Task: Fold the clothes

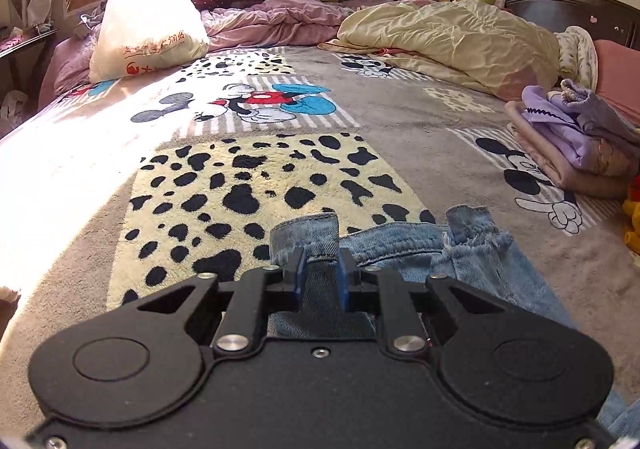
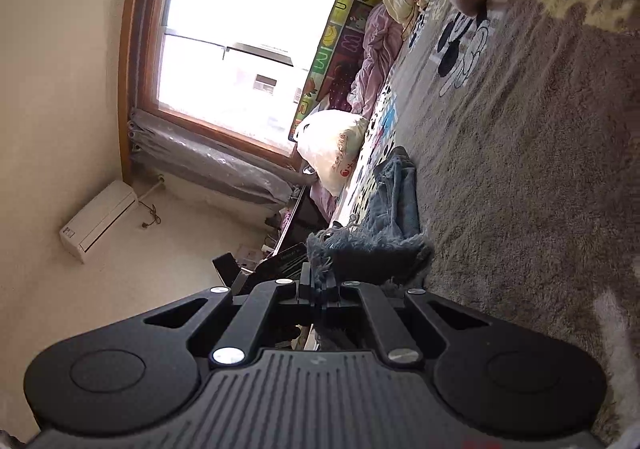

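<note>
Where cartoon blanket (image 1: pixel 420 117) covers bed: jeans (image 1: pixel 408 245) — left gripper (image 1: pixel 321 269) parted over waistband, right gripper (image 2: pixel 320 283) clamped on frayed hem (image 2: pixel 332 245).

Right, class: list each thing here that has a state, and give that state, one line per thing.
Left gripper: open, jaws astride the denim.
Right gripper: shut on the jeans' frayed hem.
Jeans: unfolded, lying on the blanket.
Purple clothes: folded, stacked.
Cream quilt: crumpled.
White bag: full.
</note>
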Demonstrator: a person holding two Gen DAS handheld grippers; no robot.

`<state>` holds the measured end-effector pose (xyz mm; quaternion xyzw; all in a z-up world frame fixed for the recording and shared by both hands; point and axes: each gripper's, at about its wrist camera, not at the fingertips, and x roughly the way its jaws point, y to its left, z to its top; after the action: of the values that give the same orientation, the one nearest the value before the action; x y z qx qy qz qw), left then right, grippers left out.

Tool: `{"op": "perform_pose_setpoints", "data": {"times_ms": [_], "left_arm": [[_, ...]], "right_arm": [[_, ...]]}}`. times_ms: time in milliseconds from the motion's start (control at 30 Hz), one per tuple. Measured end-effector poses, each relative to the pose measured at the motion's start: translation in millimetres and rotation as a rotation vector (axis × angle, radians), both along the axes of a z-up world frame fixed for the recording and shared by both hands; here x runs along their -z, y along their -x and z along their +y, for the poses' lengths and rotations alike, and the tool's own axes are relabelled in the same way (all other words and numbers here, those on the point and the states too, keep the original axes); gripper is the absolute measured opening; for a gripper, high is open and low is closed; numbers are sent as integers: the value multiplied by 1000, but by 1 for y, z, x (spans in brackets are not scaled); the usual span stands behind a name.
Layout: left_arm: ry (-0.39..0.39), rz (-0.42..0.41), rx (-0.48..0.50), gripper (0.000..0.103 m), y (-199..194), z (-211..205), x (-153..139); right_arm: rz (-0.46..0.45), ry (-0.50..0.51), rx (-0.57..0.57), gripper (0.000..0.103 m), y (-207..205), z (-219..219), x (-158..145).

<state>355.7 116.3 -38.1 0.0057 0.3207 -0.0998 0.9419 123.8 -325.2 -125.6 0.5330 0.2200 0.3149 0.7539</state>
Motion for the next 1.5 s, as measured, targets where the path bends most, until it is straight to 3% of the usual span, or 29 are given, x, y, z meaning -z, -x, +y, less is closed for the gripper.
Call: {"op": "perform_pose_setpoints", "data": {"times_ms": [100, 233, 400, 533, 633, 700, 833, 900, 1000, 1067, 1167, 1233, 1433, 1500], "left_arm": [[-158, 92, 51, 10, -32, -32, 42], [-83, 100, 37, 9, -28, -20, 33], [-27, 22, -25, 9, -9, 8, 9], [-53, 49, -54, 9, -33, -1, 23], [-251, 29, -6, 8, -34, -34, 35], [-243, 77, 1, 9, -29, -33, 17], [-171, -26, 10, 12, 52, -14, -22], [-161, -36, -4, 16, 120, -5, -33], [-148, -31, -11, 52, 210, 1, -36], [-135, -16, -22, 53, 258, 0, -30], [-50, 34, -55, 54, 293, -1, -8], [-22, 87, -130, 54, 296, -4, 11], [19, 114, -299, 52, 291, -14, 43], [-38, 84, -306, 43, 296, -19, 44]], "right_arm": [[3, 12, -6, 5, -1, 2, 1], [16, 4, 1, 5, -1, 1, 3], [31, -2, 1, 5, -2, 0, 6], [29, 3, 15, 5, -2, -1, 6], [21, 7, 26, 5, -2, -2, 5], [13, 13, 30, 5, -3, -1, 4], [-3, 25, 41, 5, -4, -1, 1], [-11, 31, 48, 5, -7, 0, 0], [-22, 47, 58, 5, -13, 1, -2], [-30, 62, 65, 5, -16, 1, -3], [-51, 80, 73, 5, -19, 1, -8], [-71, 90, 75, 5, -20, 1, -12], [-105, 138, 97, 5, -25, 1, -19], [-99, 146, 123, 5, -29, -3, -17]]}}
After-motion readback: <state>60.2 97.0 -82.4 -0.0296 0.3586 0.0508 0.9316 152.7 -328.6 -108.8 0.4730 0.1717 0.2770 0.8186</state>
